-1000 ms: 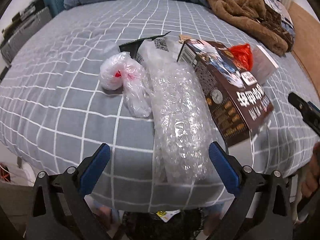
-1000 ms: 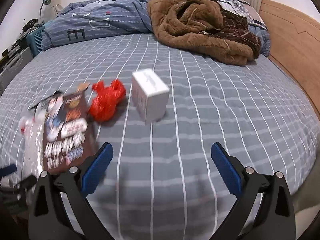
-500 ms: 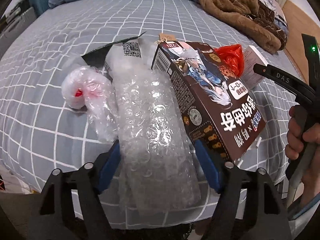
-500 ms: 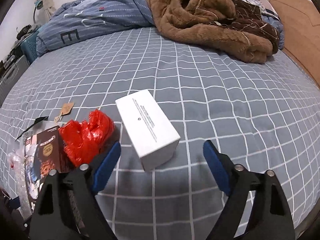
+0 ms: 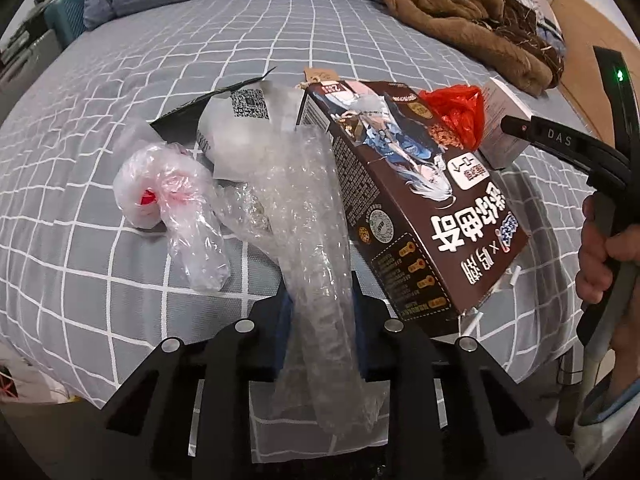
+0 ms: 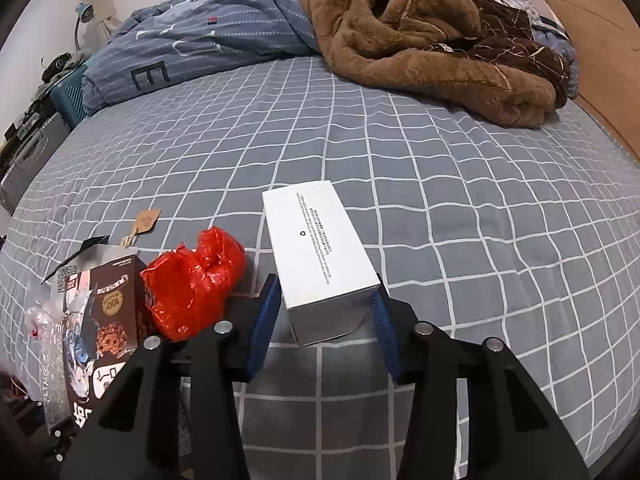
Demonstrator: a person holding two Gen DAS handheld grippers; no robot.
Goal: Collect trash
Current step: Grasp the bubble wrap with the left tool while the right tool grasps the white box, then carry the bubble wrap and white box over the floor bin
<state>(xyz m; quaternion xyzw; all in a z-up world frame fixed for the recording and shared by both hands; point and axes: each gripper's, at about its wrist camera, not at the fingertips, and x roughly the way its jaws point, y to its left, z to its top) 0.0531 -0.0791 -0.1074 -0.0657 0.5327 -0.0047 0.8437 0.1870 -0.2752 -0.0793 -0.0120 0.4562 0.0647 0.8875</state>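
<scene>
**Both jaws closing on trash at the bed's near edge**

On the left, the bubble wrap (image 5: 316, 240) lies lengthwise on the bed (image 5: 100, 280), its near end hanging over the edge. I'd expect it to be nearly weightless, soft and slick, so it will crush and may slide; the bunched near end is the sensible place to take it. The left gripper (image 5: 318, 320) has just been closing its jaws, and they now squeeze that end into a narrow roll between the blue pads. A clear bag (image 5: 168, 196) lies just left of the wrap, a brown carton (image 5: 404, 200) leans against its right side.

To the right, past a red bag (image 6: 192, 284), the white box (image 6: 320, 248) lies flat on the bed. It looks light, stiff and smooth; its long side walls offer the best hold. The right gripper (image 6: 324, 312) has also just been closing its jaws, which now straddle the box's near end, pads at or against both walls.
</scene>
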